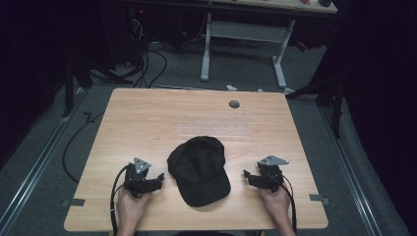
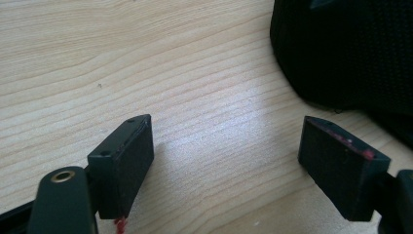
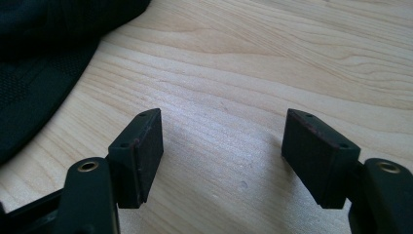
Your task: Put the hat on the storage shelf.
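Observation:
A black baseball cap (image 1: 199,169) lies in the middle of the wooden table (image 1: 147,123), its brim toward the near edge. My left gripper (image 1: 158,180) rests on the table just left of the cap, open with nothing between its jaws. In the left gripper view the cap (image 2: 346,53) fills the upper right, beyond the open left gripper (image 2: 226,146). My right gripper (image 1: 247,175) sits right of the cap, also open and empty. The right gripper view shows the cap (image 3: 44,58) at upper left, apart from the open right gripper (image 3: 221,141).
A round grey grommet (image 1: 234,104) sits near the table's far edge. A faint clear sheet (image 1: 214,129) lies behind the cap. Beyond the table stand a white desk frame (image 1: 246,44) and cables (image 1: 147,64) on the grey floor.

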Tool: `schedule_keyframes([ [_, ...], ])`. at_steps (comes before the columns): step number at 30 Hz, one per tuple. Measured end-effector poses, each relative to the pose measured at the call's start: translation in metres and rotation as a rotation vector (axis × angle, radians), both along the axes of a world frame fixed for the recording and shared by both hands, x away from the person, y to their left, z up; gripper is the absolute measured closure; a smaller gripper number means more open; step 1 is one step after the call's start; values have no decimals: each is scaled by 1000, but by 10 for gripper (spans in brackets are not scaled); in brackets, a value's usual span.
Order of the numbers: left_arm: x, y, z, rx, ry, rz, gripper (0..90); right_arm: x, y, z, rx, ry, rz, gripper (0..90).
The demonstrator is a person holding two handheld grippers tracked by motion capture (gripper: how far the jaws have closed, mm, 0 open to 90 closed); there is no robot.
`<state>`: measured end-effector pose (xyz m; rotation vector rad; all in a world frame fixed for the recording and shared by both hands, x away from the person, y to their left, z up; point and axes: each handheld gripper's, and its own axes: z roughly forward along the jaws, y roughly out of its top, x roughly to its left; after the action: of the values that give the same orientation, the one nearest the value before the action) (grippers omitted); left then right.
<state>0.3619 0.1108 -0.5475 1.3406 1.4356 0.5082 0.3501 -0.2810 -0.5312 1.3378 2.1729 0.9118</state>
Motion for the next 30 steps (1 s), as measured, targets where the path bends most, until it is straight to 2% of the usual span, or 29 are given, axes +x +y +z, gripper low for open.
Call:
schedule_keyframes([
  [25, 0, 0, 0, -1, 1, 3, 208, 0, 2, 0, 3, 2, -21, 316],
  [30, 0, 0, 0, -1, 1, 3, 208, 1, 4, 0, -1, 7, -56, 272],
])
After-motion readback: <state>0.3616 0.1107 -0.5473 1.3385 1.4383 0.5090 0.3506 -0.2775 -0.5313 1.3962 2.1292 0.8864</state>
